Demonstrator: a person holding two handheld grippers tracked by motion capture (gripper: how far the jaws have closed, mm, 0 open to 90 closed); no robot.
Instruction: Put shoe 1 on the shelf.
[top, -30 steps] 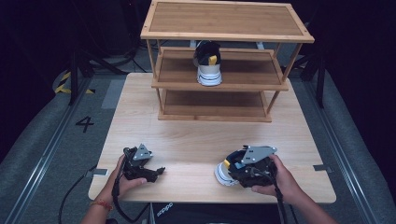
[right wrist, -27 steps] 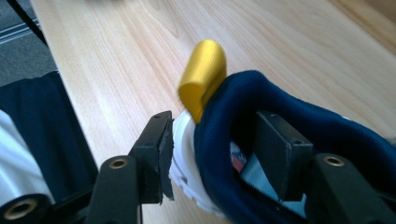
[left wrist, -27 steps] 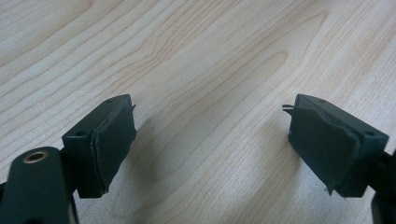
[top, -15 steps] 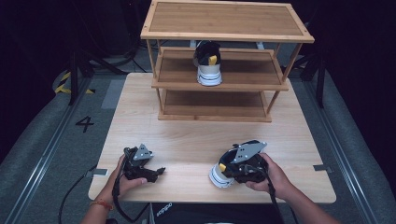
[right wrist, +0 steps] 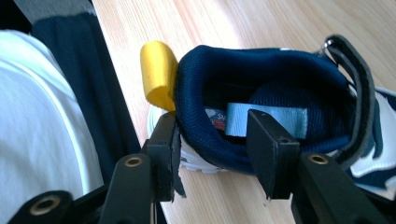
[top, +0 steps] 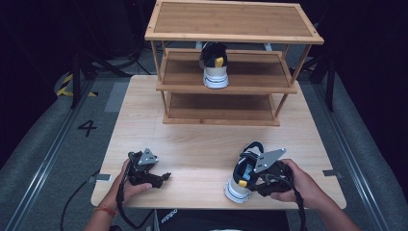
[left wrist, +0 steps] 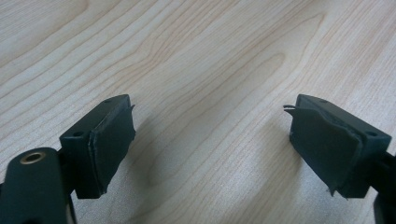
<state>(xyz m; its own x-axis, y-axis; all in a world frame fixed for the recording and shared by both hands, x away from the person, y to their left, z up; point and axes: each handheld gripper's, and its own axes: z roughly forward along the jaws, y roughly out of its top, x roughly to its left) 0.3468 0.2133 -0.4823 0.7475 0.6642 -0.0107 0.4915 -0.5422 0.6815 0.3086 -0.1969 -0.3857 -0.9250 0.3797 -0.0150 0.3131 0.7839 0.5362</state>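
Right gripper (right wrist: 212,154) clamps padded navy collar of white-soled sneaker (right wrist: 280,107), beside its yellow fabric heel loop (right wrist: 158,74). Left gripper (left wrist: 210,140) rests spread wide, holding nothing, over pale grained wooden table (left wrist: 196,56).

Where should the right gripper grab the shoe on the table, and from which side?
Grip the padded heel collar of the shoe, coming from above at the heel end nearest the person. The right gripper already straddles it, one jaw inside the opening, one outside beside the yellow pull tab. The collar rim looks firm and narrow.
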